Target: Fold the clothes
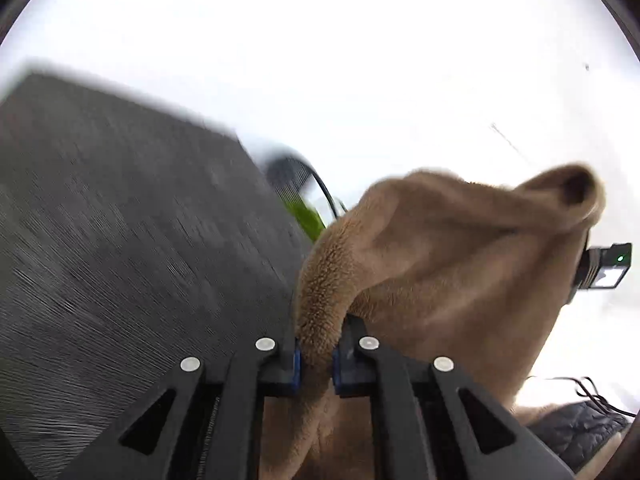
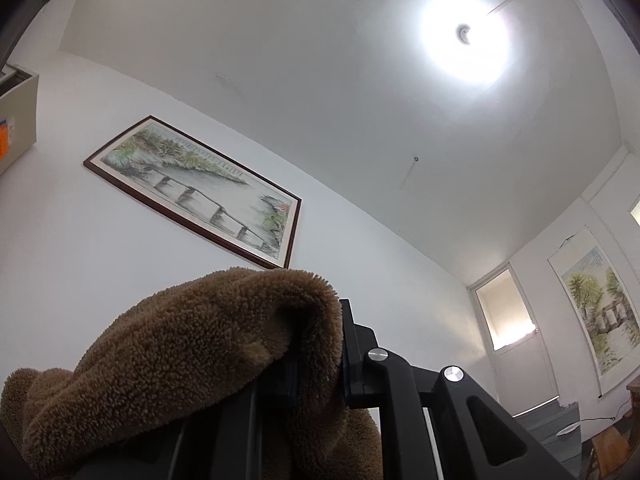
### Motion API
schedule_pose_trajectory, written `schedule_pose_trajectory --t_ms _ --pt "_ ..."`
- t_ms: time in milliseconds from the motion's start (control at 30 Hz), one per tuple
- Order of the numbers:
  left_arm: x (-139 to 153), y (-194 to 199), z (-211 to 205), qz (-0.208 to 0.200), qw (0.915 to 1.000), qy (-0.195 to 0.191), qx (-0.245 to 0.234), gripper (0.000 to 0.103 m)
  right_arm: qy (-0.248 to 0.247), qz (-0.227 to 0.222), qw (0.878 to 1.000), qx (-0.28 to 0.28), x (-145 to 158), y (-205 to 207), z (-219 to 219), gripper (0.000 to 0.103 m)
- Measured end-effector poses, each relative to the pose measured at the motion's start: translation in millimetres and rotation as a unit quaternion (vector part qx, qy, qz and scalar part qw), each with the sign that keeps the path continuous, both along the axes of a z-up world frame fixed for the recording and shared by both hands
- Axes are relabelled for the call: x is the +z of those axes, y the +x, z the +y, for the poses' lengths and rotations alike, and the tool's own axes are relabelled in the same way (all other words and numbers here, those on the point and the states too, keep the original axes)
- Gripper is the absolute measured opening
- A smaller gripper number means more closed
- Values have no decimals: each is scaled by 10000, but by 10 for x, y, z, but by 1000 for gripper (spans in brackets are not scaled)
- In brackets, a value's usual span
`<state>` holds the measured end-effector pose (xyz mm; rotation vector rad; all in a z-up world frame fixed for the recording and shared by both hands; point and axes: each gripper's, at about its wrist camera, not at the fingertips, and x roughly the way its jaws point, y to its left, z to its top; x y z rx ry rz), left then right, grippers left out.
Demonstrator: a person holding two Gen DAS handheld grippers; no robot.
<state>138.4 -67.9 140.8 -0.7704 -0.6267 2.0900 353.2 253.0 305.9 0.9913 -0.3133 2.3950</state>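
A: In the left wrist view, near the bottom middle, the left gripper (image 1: pixel 316 356) has its jaws almost closed, and a thick fold of the brown fleece garment (image 1: pixel 440 264) is pinched between the blue pads. The cloth rises from there to the right and far side, up to the other gripper (image 1: pixel 600 268), so it hangs in the air between the two. The dark table (image 1: pixel 120 220) is on the left, blurred

B: And in the right wrist view?

A: There the right gripper (image 2: pixel 320 364) points up to the ceiling light (image 2: pixel 464 36) and the framed painting (image 2: pixel 192 188). The garment (image 2: pixel 180 352) lies over its left finger and covers it. The jaws stand narrow and the fleece is caught between them

B: How will the cloth behave, do you think?

A: I judge it soft and fluffy, a little heavy, not slippery because of the pile. It will sag in the middle and bunch easily. Better to hold it at an edge or a corner, with only one layer in the jaws, so the fold stays straight

B: How far is the folding?

A: I cannot tell; it is lifted, not laid flat
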Motion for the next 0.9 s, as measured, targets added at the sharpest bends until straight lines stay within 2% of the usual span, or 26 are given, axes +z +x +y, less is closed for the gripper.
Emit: schedule_pose_trajectory --t_ms 33,100,200,333,433,500,600,700,833,900 --pt "216 136 -122 315 9990 -64 327 12 -36 1 10000 -51 -7 3 35 14" --pt "616 421 -338 923 9917 -76 895 12 -120 4 9999 -100 -24 18 109 14" --pt "1127 855 -590 1710 9724 69 1583 12 -234 23 9997 -77 -27 50 184 14" --pt "1661 1365 -772 2566 9400 180 2242 12 -261 59 9996 -40 26 82 206 14" --pt "1996 1669 -804 3183 9110 17 2623 12 -281 87 9996 -13 65 106 222 14" --pt "2176 1805 -803 3487 8949 -75 2783 12 -288 63 9996 -10 105 85 228 14" --pt "2383 1879 -705 3701 8794 -222 2986 12 -341 -48 9994 59 158 22 252 14" --pt "2549 1829 -812 3778 8650 -455 3272 13 -368 -290 9987 193 166 -111 260 14" --pt "2534 1333 -1051 3401 8700 -577 3523 12 -182 -741 9967 273 66 -395 137 14" --pt "2467 1119 -1129 3196 8678 -732 3734 12 -64 -915 9955 250 -15 -545 40 14"
